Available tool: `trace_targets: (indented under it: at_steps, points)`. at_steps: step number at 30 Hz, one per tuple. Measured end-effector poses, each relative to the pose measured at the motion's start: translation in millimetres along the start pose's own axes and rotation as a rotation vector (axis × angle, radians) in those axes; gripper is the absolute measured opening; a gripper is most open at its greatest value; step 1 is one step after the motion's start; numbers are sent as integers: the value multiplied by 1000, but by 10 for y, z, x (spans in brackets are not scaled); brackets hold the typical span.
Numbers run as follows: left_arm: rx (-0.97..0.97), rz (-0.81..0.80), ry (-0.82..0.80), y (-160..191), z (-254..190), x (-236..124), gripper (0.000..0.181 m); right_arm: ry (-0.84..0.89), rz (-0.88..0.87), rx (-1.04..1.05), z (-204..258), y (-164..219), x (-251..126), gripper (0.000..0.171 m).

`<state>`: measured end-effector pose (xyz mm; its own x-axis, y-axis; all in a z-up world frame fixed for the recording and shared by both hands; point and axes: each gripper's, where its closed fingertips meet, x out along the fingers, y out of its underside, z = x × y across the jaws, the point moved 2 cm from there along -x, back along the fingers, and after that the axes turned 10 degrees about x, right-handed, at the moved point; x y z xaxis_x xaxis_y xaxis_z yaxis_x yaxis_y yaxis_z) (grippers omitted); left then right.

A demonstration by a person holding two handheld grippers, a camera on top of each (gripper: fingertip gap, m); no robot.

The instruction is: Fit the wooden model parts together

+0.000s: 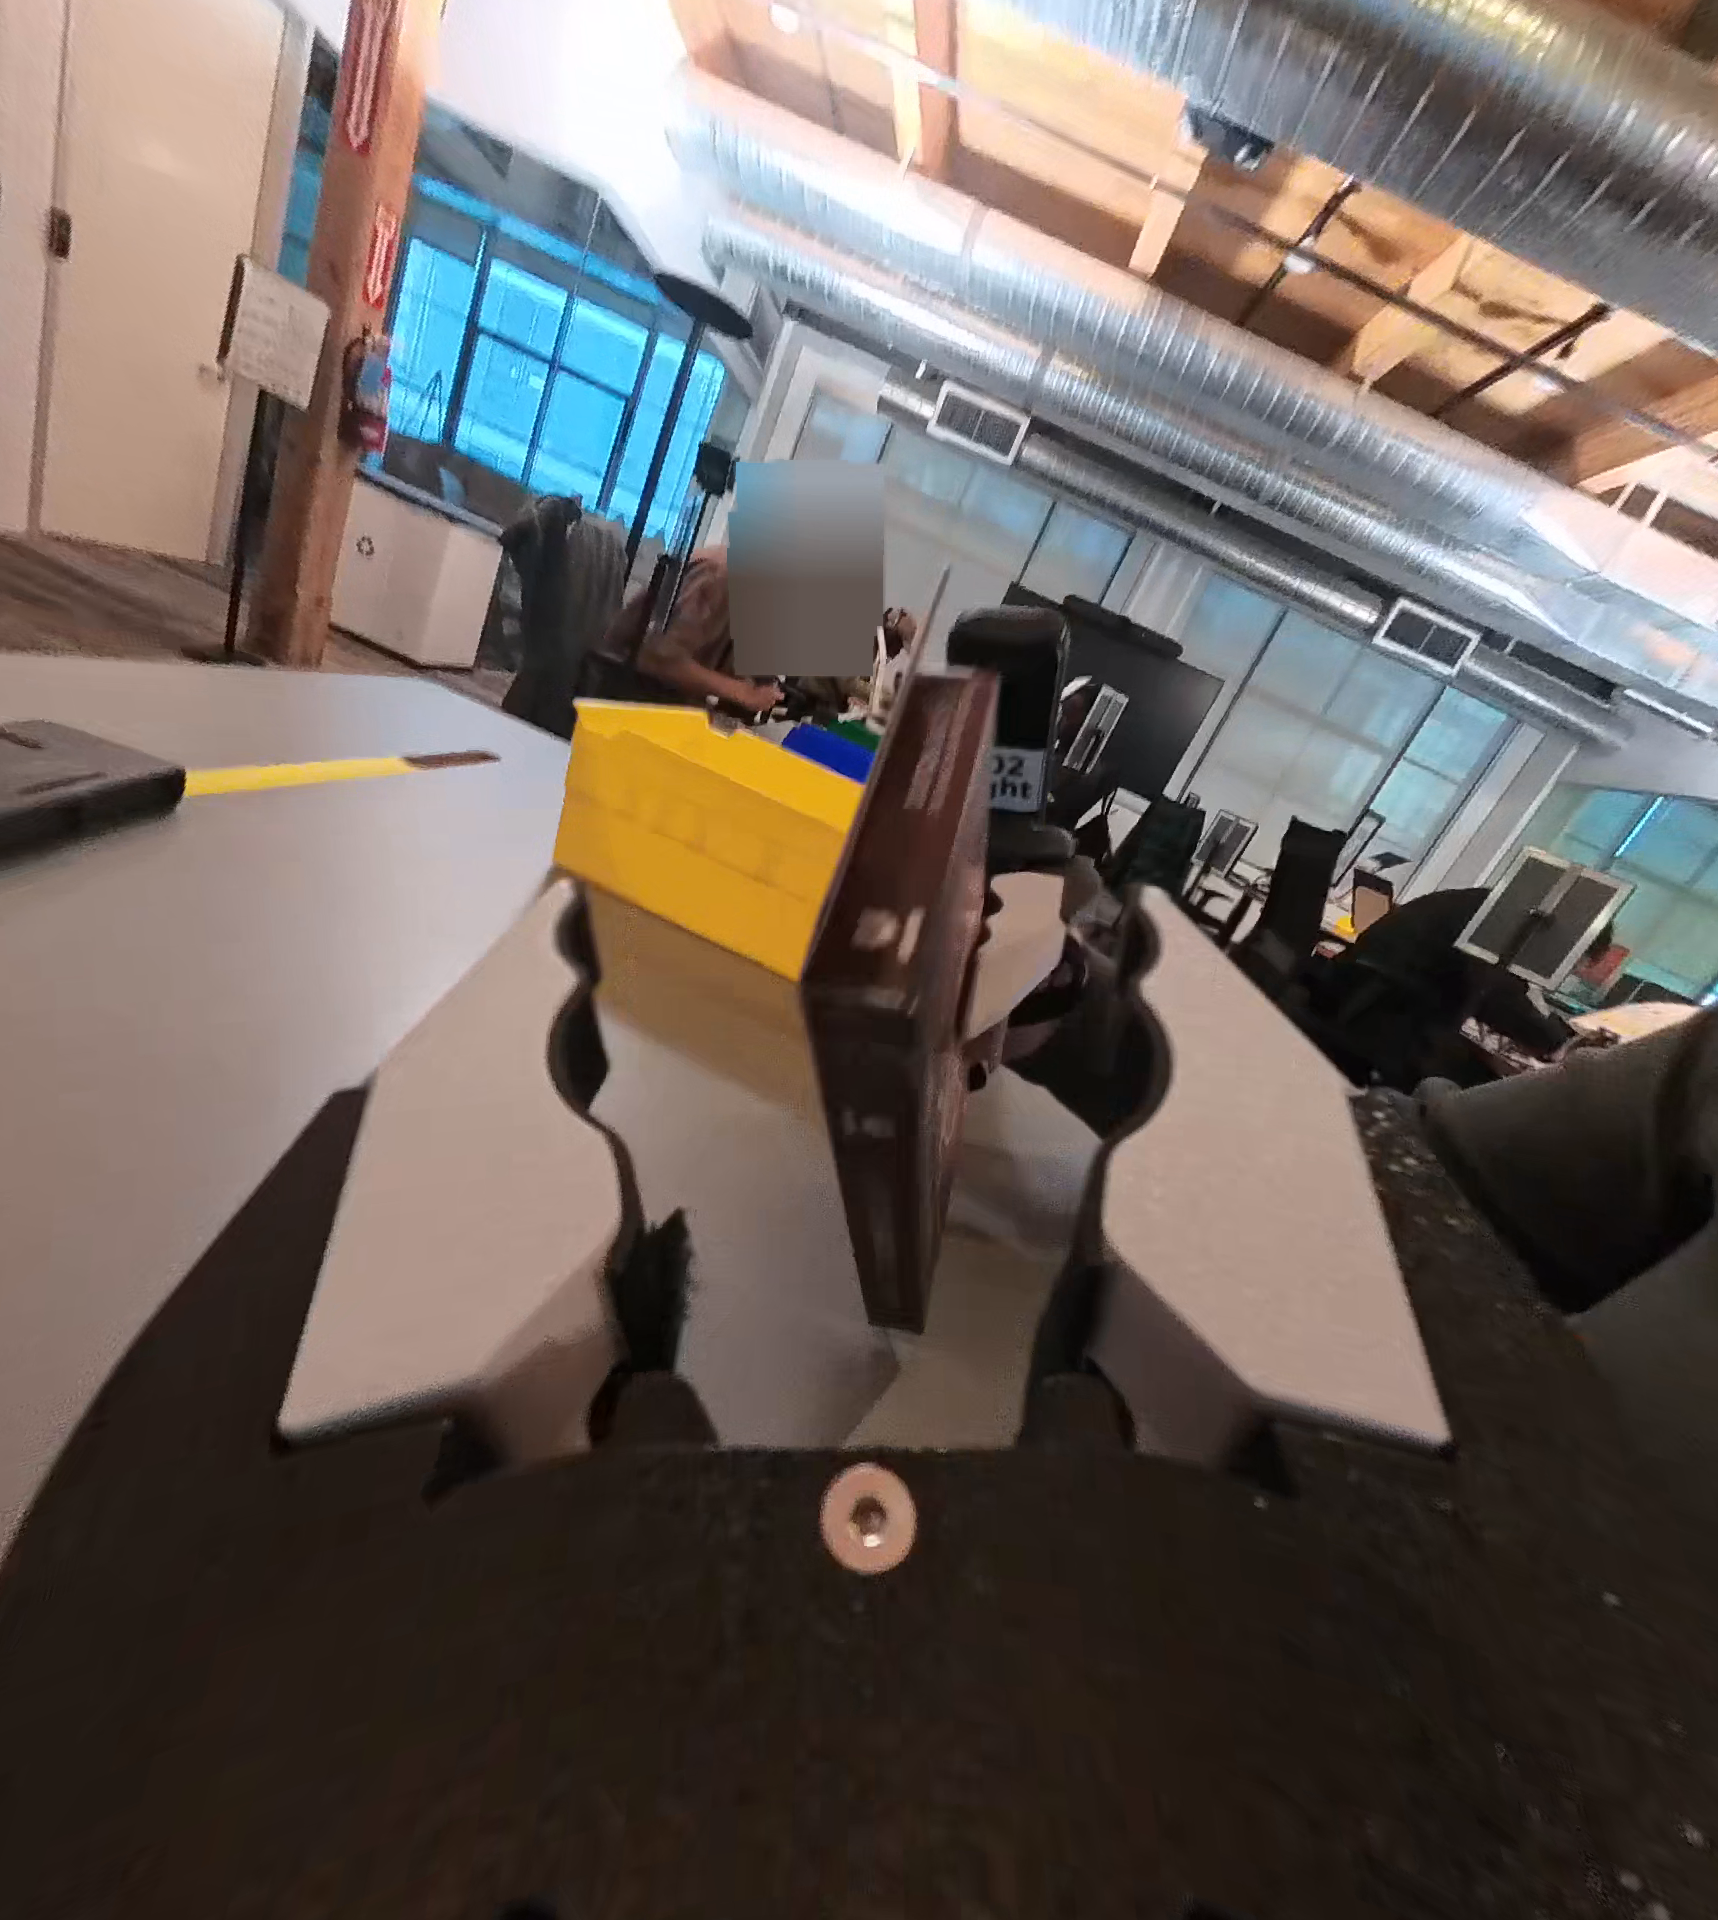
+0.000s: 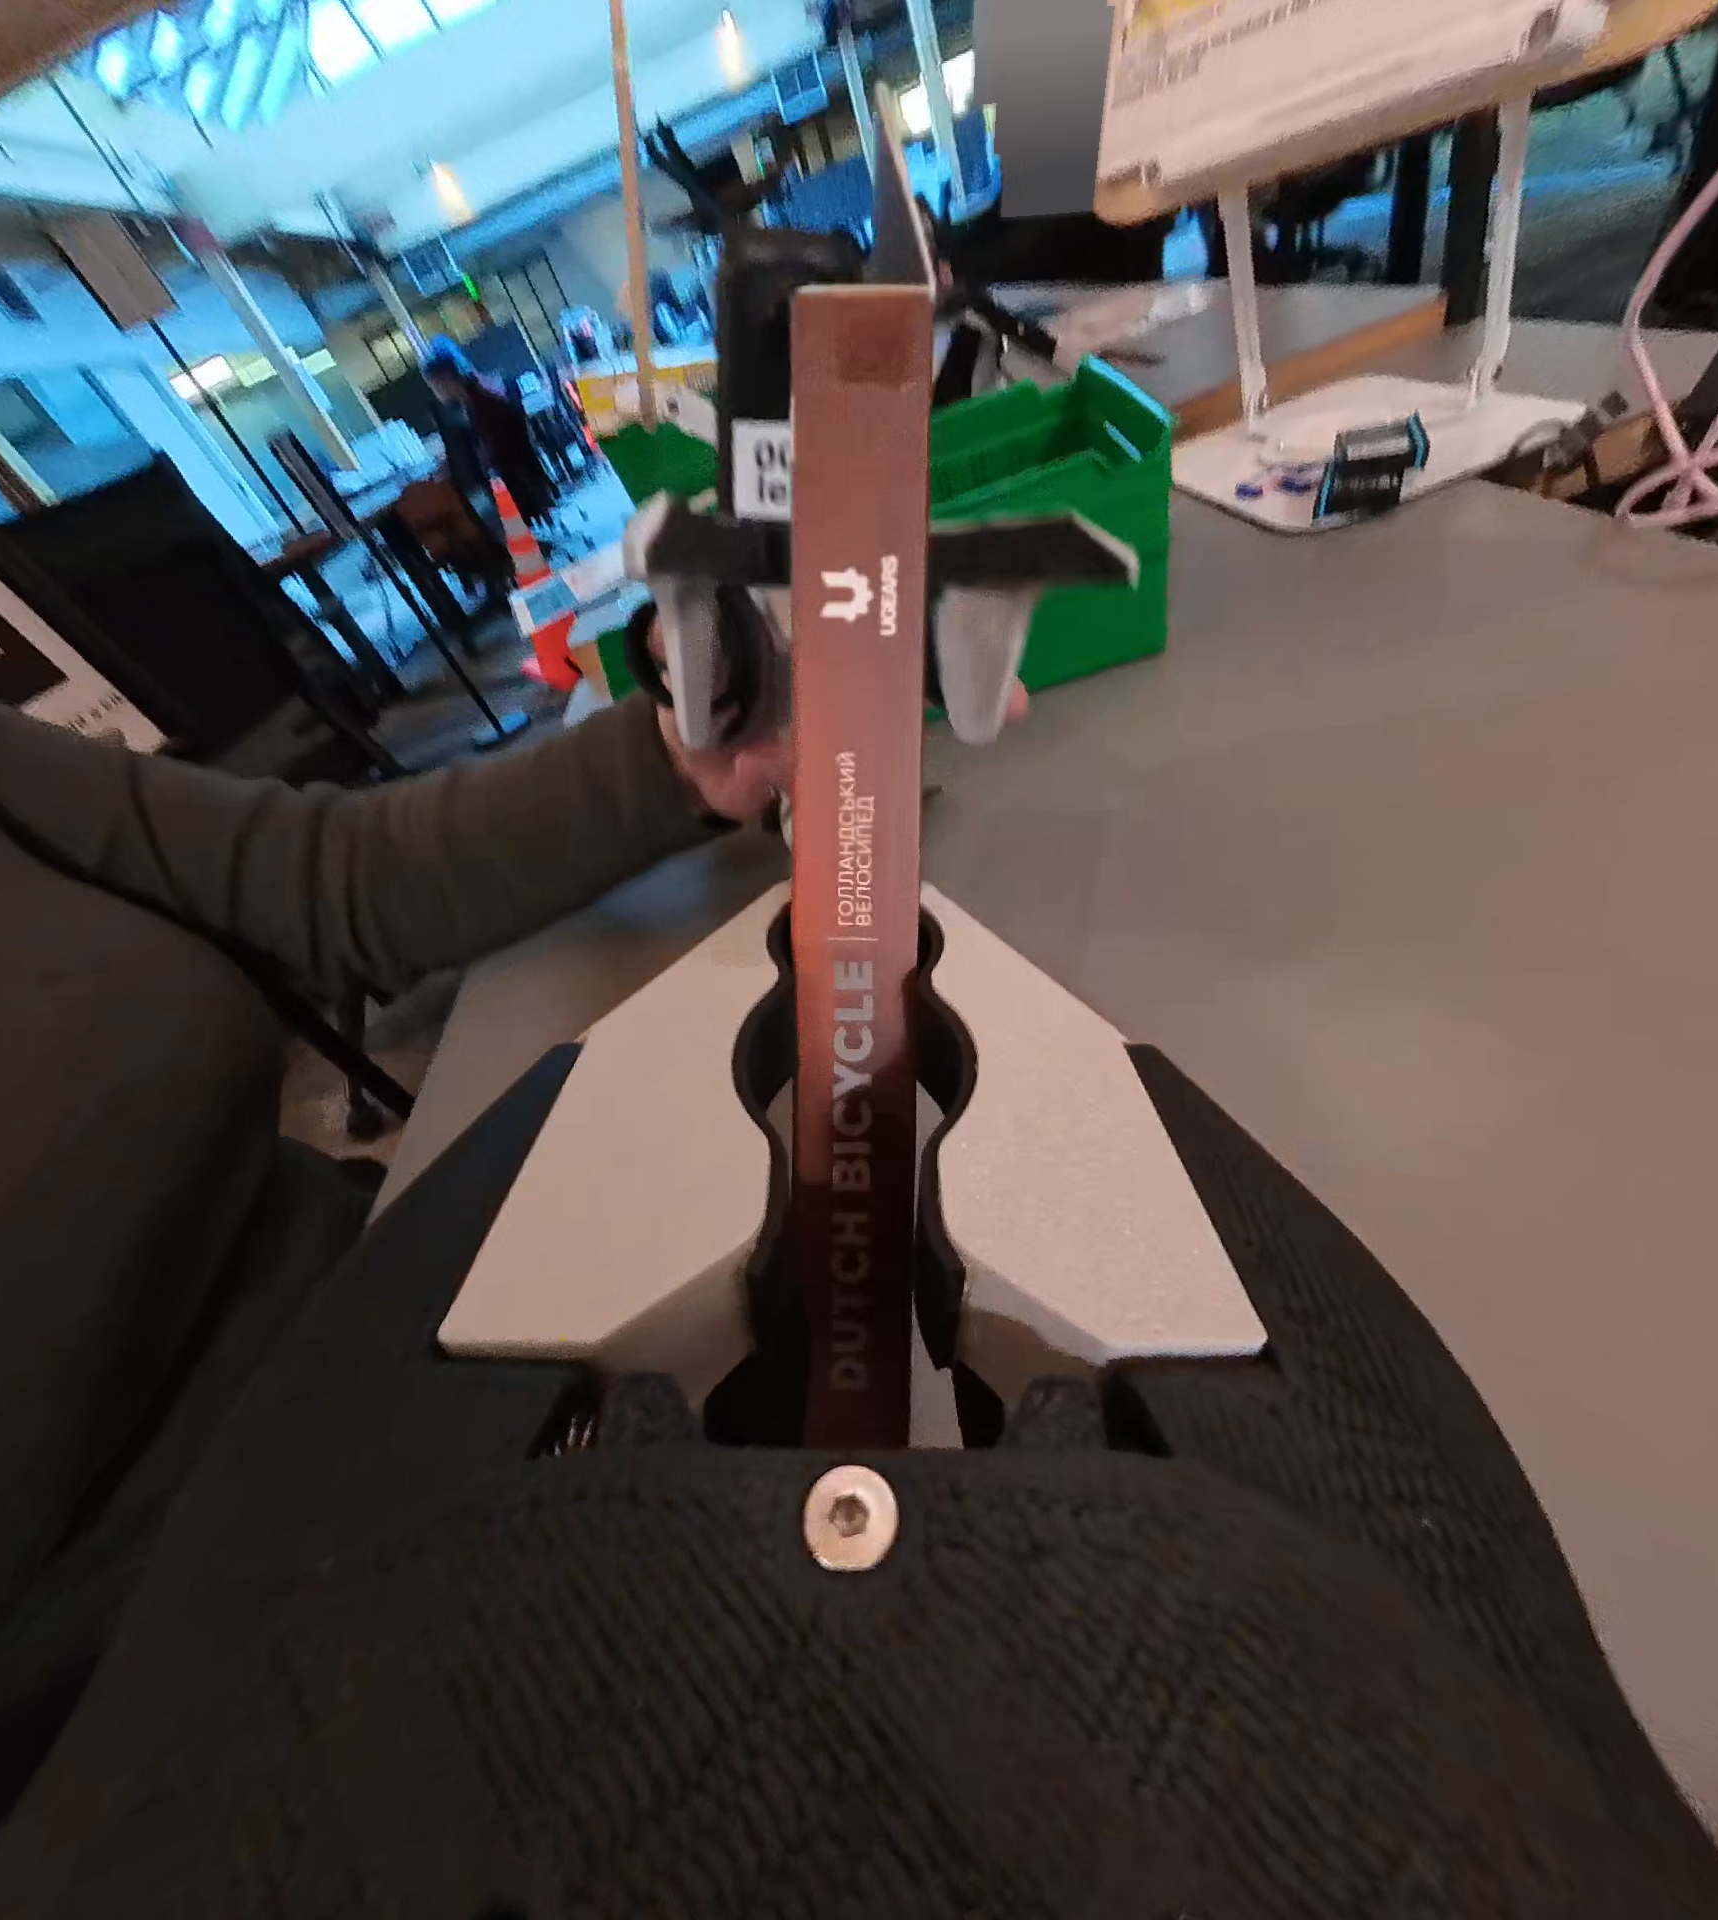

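Note:
A flat brown model-kit box (image 2: 860,623) stands on edge above the grey table (image 2: 1354,831). My right gripper (image 2: 855,935) is shut on its near end, the pads pressing both faces. The box also shows in the left wrist view (image 1: 896,1039), edge-on between my left gripper's fingers. My left gripper (image 1: 855,904) is open, with a gap on each side of the box. In the right wrist view the left gripper (image 2: 834,707) straddles the box's far end, its fingers (image 2: 689,665) spread apart. No loose wooden parts are in view.
A yellow bin (image 1: 709,821) and a blue bin (image 1: 834,753) stand behind the box. A black tape measure (image 1: 13,795) with its yellow tape out lies at the left. A green bin (image 2: 1052,499), a white stand (image 2: 1354,416) and pink cables (image 2: 1717,364) are on the other side. A person sits beyond the table. Tip to tip, the grippers are about 7 cm apart.

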<state>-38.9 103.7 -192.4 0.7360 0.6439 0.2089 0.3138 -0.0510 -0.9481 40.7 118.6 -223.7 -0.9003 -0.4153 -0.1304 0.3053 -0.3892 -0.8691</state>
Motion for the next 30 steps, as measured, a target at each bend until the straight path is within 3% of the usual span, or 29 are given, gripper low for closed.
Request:
trace_targets:
  at_steps: [3, 9, 12, 15, 17, 18, 22, 24, 30]
  points:
    - [5, 82, 2, 172, -15, 89, 109, -100, -142, -10, 99, -112, -1, 15]
    - [82, 104, 130, 334, -338, 270, 84, -257, -303, -75, 306, -197, -24, 15]
    - [123, 37, 166, 275, -466, 299, 64, -277, -288, -111, 343, -136, -6, 15]
    - [180, -10, 200, 213, -582, 279, 27, -268, -279, -122, 317, -92, 5, 15]
    - [234, 28, 170, 237, -570, 284, 19, -257, -275, -128, 291, -76, 0, 16]
    - [259, 50, 149, 252, -545, 287, 18, -236, -282, -127, 265, -87, -5, 18]
    - [304, 153, 1, 318, -317, 273, 17, -83, -440, -161, 152, -427, -301, 50]
    - [322, 180, -108, 284, -178, 242, 16, 50, -510, -295, 176, -565, -499, 50]
    - [532, 327, -361, 185, 18, 115, 16, 310, -260, -759, 476, -443, -287, 47]
